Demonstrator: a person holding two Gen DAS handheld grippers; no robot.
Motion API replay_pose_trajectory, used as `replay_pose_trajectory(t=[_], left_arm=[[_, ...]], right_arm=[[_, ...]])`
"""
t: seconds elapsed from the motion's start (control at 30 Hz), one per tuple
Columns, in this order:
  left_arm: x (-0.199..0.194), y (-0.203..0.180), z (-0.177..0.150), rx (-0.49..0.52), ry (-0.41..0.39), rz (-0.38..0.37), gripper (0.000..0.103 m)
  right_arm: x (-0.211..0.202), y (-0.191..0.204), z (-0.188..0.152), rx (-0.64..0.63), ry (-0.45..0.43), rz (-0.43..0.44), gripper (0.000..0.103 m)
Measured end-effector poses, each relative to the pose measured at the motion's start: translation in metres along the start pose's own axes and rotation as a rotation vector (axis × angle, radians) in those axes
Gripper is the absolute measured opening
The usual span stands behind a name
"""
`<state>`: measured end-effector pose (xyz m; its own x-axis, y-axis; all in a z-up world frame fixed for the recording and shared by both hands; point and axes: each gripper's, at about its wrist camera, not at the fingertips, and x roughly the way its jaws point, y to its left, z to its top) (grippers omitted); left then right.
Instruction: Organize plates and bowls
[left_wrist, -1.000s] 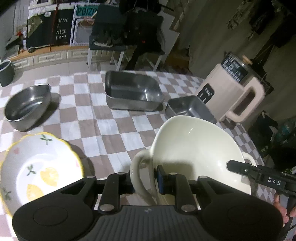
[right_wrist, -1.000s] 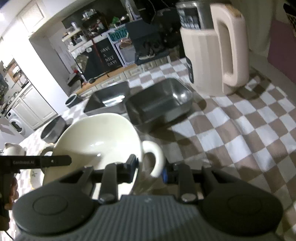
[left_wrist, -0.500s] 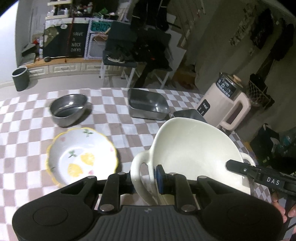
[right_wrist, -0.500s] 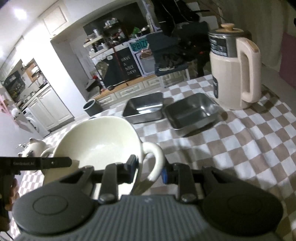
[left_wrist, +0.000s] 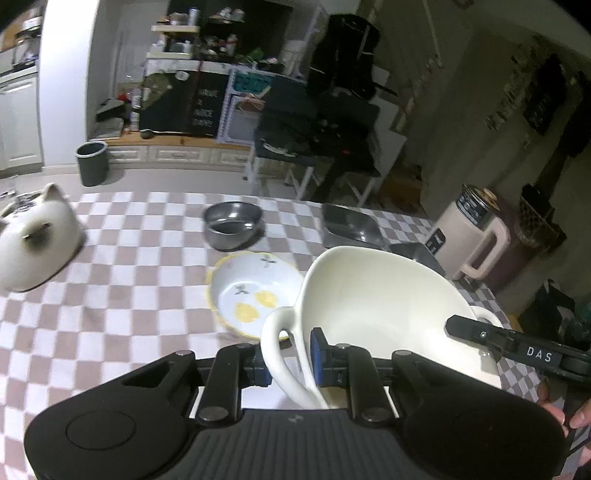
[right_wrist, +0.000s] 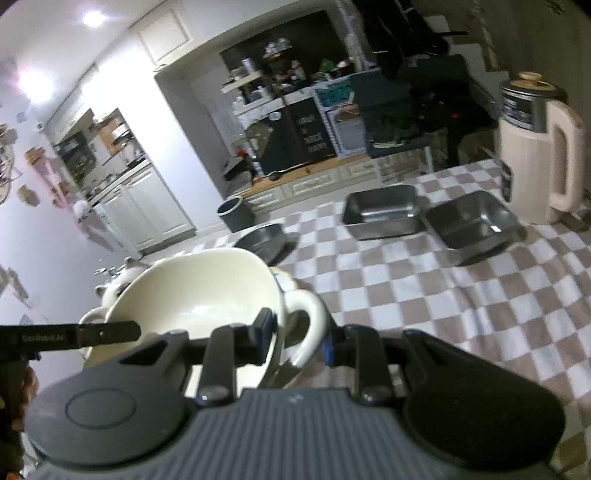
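Big bowl (left_wrist: 376, 295): cream, with a loop handle on each side. It is up in the air above the table, tipped a little, and two tools carry it.
Left tool (left_wrist: 288, 363): its blue pads pinch the bowl's left handle (left_wrist: 275, 347). The jaws are nearly shut, with only the handle between them.
Right tool (right_wrist: 299, 341): its jaws are closed on the bowl's right handle (right_wrist: 310, 325). One pad is inside the bowl side of the loop and one is outside it.
Hands: a few fingers (left_wrist: 554, 402) show at the right edge of the left view, and a bit of the other hand (right_wrist: 27, 384) shows at the left edge of the right view.
Table (left_wrist: 140, 314): it has a brown and white checked cloth.
Lemon bowl (left_wrist: 251, 295): white with a yellow rim and lemon pictures. It sits on the table just beside and below the big bowl.
Round metal bowl (left_wrist: 232, 229): it sits farther back, behind the lemon bowl.
Two metal trays (right_wrist: 382, 212) (right_wrist: 472, 223): shiny and square, side by side, near the jug.
Pink jug (right_wrist: 535, 151): tall, with a big handle, at the far right corner of the table.
Cat pot (left_wrist: 33, 240): white with little ears, at the left side of the table, blurry.
Bin (left_wrist: 91, 162): dark, on the floor behind the table.
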<state>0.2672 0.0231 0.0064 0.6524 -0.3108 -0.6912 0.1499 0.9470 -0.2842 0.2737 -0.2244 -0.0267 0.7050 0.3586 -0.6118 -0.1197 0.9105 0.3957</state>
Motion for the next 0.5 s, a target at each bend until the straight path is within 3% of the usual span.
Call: replay_pose_trajectory(t=[0.5], left_arm=[[-0.049,0.08,-0.052,-0.109,-0.073,0.076,0.02]], right_arm=[[0.025,0.065,-0.035,-0.062,0.077,0.068,0.03]])
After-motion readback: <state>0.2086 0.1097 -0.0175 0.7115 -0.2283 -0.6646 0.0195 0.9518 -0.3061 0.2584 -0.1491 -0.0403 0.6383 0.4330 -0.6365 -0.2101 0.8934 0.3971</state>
